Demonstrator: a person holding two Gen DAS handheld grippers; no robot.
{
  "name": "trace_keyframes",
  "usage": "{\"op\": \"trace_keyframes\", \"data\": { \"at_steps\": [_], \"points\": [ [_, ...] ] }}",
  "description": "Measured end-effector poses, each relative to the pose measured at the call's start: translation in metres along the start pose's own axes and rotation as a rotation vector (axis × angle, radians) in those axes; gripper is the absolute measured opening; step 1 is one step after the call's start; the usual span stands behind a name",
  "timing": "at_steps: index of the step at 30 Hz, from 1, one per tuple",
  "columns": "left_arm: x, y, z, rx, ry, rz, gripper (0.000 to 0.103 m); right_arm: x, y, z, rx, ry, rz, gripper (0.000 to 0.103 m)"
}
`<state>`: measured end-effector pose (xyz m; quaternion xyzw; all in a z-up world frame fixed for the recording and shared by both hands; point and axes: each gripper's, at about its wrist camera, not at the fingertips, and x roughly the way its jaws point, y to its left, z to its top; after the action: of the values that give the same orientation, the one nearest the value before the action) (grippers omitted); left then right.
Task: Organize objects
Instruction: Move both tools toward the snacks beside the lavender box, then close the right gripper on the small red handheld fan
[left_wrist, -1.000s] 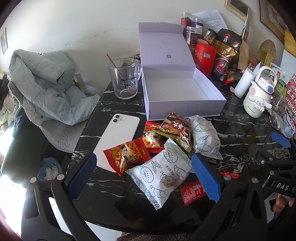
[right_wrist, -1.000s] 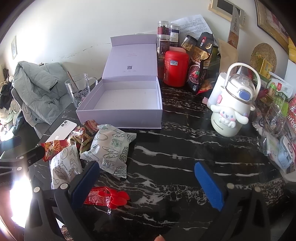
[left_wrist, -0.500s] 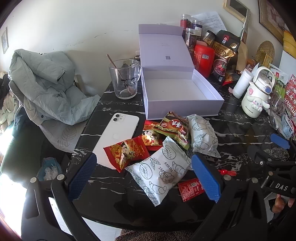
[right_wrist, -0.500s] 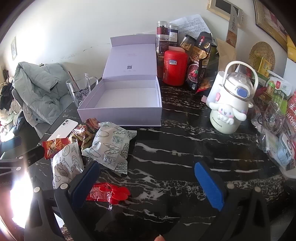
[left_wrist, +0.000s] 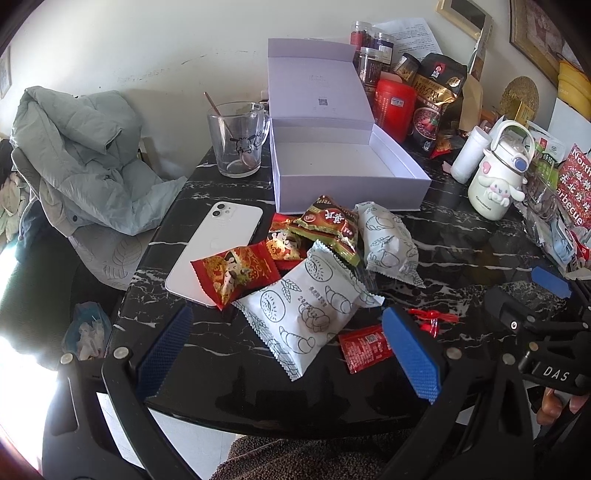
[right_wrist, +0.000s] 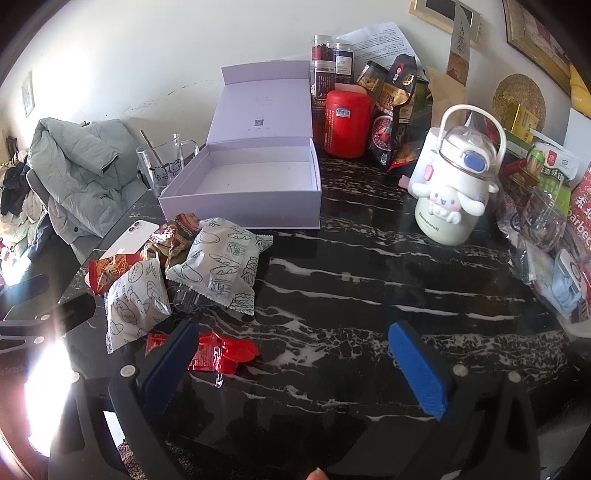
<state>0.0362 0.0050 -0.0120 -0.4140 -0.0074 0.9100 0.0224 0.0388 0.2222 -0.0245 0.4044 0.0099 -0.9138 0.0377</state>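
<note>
Left wrist view: left gripper (left_wrist: 288, 350) hangs spread wide and empty over a white snack packet (left_wrist: 308, 302), near a lidded box (left_wrist: 347, 184) lying open to receive it. Right gripper (right_wrist: 295, 363) also gapes empty above bare table (right_wrist: 369, 277).

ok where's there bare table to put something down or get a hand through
Free: dark tabletop between the lavender box, the white character bottle and the right gripper. The box floor is bare too. Crowded: the snack packets near the phone, and the back and right edges.
</note>
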Motion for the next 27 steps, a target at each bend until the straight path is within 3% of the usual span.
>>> {"op": "trace_keyframes", "data": {
  "at_steps": [10, 18, 27],
  "points": [
    [0.017, 0.001, -0.020, -0.010, 0.068, -0.002, 0.103, 0.018, 0.008, -0.015, -0.033, 0.067, 0.040, 0.103],
    [0.031, 0.007, -0.030, -0.004, 0.117, -0.067, 0.103, 0.042, 0.014, -0.019, -0.032, 0.118, 0.078, 0.103],
    [0.040, 0.001, -0.017, 0.024, 0.071, -0.097, 0.103, 0.062, 0.009, -0.016, -0.015, 0.179, 0.146, 0.076]
  ]
}}
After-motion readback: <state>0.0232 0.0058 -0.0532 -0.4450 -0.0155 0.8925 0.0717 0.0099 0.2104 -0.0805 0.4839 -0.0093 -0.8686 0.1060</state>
